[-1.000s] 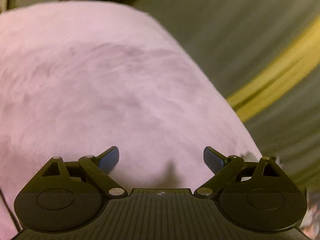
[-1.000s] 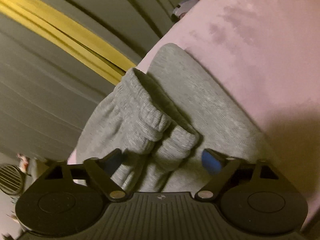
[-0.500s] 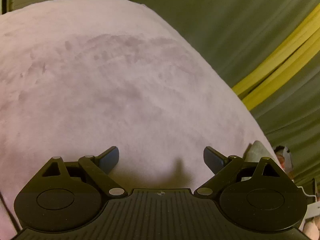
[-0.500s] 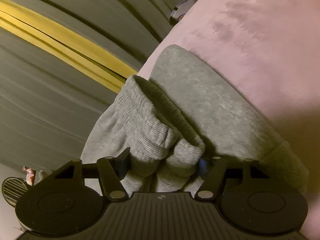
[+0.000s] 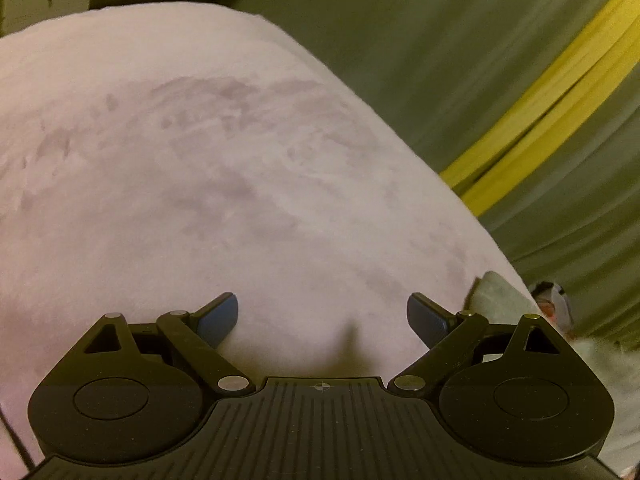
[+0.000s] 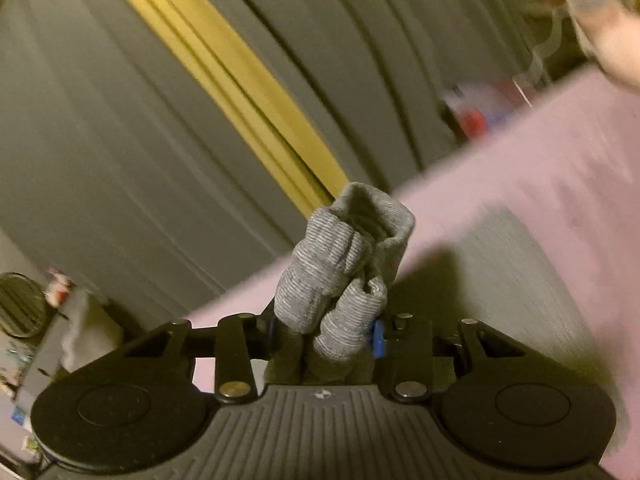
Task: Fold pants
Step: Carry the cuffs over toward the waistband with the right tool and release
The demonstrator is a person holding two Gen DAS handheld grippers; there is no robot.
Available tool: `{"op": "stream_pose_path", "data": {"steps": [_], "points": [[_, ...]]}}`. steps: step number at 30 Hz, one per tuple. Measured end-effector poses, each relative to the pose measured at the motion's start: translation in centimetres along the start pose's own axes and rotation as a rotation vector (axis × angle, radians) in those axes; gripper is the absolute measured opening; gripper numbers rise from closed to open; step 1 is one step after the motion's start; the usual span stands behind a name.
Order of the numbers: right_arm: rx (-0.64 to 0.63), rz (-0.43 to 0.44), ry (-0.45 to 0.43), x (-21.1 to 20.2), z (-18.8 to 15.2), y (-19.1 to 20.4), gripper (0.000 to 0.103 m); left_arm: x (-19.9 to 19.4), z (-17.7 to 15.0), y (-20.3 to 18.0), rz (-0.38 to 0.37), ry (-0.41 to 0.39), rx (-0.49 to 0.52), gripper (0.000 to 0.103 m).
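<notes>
Nearest you, your right tongs (image 6: 324,334) are closing on the ribbed cuffs (image 6: 340,276) of the grey pants (image 6: 516,280), and both cuffs are bunched between the pads, standing up out of the grip. The bite looks shallow and uneven: one cuff sits lower than the other, so if you pull away fast the lower one could slip free and you'd be left carrying a single leg.

Just beyond, the rest of the pants lies on the pink bed cover (image 6: 560,168), to the right of the tongs. The plush cover may drag on the fabric and twist the legs as they come over.

Your left tongs (image 5: 322,316) are spread wide with nothing between them, hovering over the bare cover. A grey corner of the pants shows only at their far right edge, so nothing pins the waist end; the whole garment could slide instead of folding.

Farther off hang the olive curtains (image 6: 120,120) with a yellow stripe (image 6: 224,76).
</notes>
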State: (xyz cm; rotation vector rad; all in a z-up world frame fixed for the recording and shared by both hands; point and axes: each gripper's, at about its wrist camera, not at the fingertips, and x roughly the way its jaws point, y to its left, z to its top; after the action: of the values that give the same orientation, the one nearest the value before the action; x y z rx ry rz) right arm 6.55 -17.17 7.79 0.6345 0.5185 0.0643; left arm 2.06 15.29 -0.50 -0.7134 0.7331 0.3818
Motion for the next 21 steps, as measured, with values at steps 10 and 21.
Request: {"op": "stream_pose_path", "data": {"steps": [10,21], "points": [[-0.018,0.002,-0.148,-5.0,0.4,0.1,0.041,-1.0,-0.7,-1.4,-0.151,0.06,0.111,0.095],[0.081,-0.102,-0.095,-4.5,-1.9,-5.6,0.043,-0.2,-2.1,-2.8,-0.256,0.197,0.201,0.095]]}}
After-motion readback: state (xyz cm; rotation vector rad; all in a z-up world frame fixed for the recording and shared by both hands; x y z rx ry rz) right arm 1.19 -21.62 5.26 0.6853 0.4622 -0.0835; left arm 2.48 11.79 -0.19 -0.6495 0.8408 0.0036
